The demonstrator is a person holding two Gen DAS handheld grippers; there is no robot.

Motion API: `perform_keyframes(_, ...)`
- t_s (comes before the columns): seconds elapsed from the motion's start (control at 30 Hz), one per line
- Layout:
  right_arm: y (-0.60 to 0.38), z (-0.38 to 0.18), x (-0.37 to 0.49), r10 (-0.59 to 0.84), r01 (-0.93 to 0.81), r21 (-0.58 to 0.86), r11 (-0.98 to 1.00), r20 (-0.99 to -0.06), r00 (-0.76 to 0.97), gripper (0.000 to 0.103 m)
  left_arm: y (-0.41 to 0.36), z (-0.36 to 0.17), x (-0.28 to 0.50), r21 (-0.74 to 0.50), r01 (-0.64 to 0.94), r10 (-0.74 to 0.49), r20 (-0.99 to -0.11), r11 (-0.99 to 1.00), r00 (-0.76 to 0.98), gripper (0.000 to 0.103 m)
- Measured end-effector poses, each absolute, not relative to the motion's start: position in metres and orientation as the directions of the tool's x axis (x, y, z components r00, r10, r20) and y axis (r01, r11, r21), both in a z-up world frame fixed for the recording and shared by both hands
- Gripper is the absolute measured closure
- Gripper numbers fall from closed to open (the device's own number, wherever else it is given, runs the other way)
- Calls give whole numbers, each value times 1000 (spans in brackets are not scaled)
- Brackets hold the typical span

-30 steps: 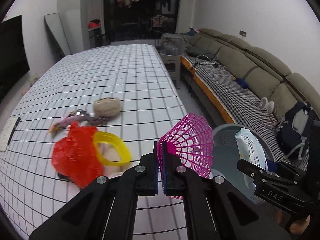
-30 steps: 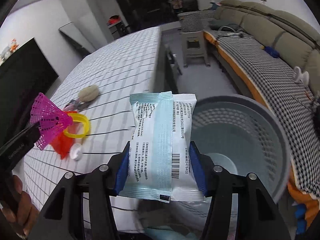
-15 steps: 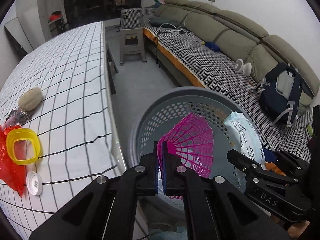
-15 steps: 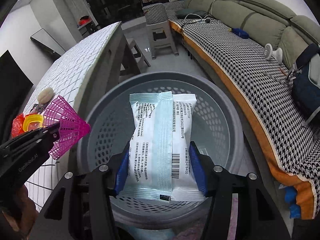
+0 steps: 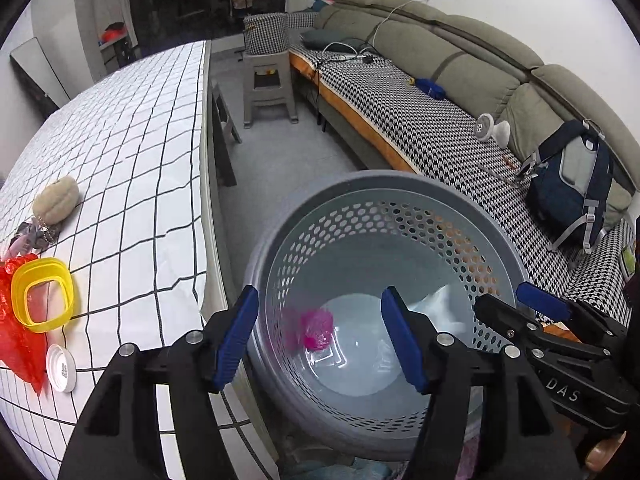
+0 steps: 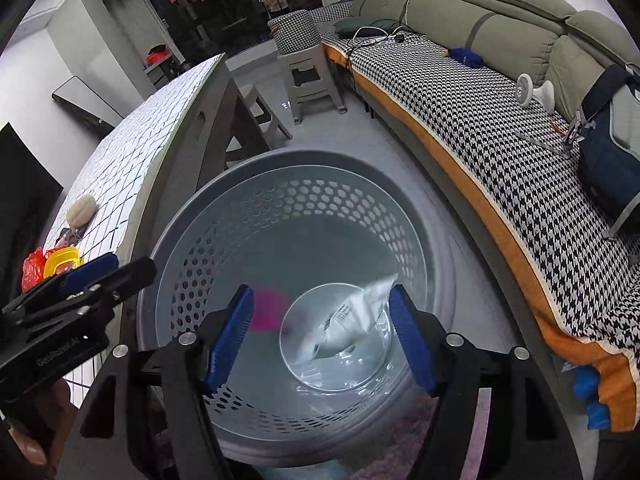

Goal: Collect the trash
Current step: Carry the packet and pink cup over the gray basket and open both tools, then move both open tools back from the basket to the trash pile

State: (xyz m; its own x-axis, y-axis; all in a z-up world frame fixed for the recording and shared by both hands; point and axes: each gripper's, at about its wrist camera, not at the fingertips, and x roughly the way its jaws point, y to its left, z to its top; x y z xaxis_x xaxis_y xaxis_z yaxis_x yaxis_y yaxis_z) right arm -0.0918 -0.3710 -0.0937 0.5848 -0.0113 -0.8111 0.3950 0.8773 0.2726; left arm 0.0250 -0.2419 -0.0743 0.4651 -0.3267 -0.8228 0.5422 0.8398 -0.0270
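A grey perforated trash basket (image 5: 452, 196) (image 6: 304, 160) stands on the floor beside the table. Inside it lie a pink net piece (image 5: 314, 328) (image 6: 266, 312) and a pale blue packet (image 5: 436, 306) (image 6: 352, 320), both blurred. My left gripper (image 5: 320, 340) is open and empty above the basket's near left side. My right gripper (image 6: 322, 340) is open and empty above the basket. On the checked tablecloth (image 5: 132, 152) lie a red plastic bag (image 5: 16, 344), a yellow ring (image 5: 42, 292), a white cap (image 5: 61, 368), a beige lump (image 5: 56, 199) and a crumpled wrapper (image 5: 34, 236).
A long grey sofa (image 5: 460, 64) with a houndstooth cover runs along the right, bearing a dark backpack (image 5: 572, 184) and a small white fan (image 5: 492, 130). A grey stool (image 5: 268, 88) stands on the floor beyond the basket.
Both grippers opened over the basket. The pink net piece and the pale blue packet dropped from them into the basket.
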Motion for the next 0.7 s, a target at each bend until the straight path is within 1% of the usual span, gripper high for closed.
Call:
perform_keyframes(0.1, -372, -94, -94, -12, 397, 275, 876, -810, 587, 36, -240, -74, 25, -21, 532, -317, -823, 846, 471, 40)
perform_keyframes(0.2, -371, -94, -96, -11, 397, 276, 875, -809, 588, 36, -236, -74, 25, -18, 514, -307, -819, 858, 484, 36)
perform_keyframes(0.27, -370, -95, -96, -12, 396, 276, 876, -808, 589, 36, -233, -73, 23, -15, 502, -302, -814, 865, 497, 31)
perform_keyframes(0.4, -367, -96, -97, -9, 390, 272, 880, -810, 587, 36, -228, -71, 23, -9, 489, -293, -810, 872, 508, 29)
perform_keyframes(0.67, -358, -91, -97, -11, 372, 264, 890, -804, 595, 36, -216, -62, 21, -22, 467, -301, -792, 884, 531, 14)
perform_keyframes(0.7, -357, -90, -98, -10, 370, 264, 891, -802, 597, 36, -215, -61, 21, -20, 464, -299, -789, 885, 536, 13)
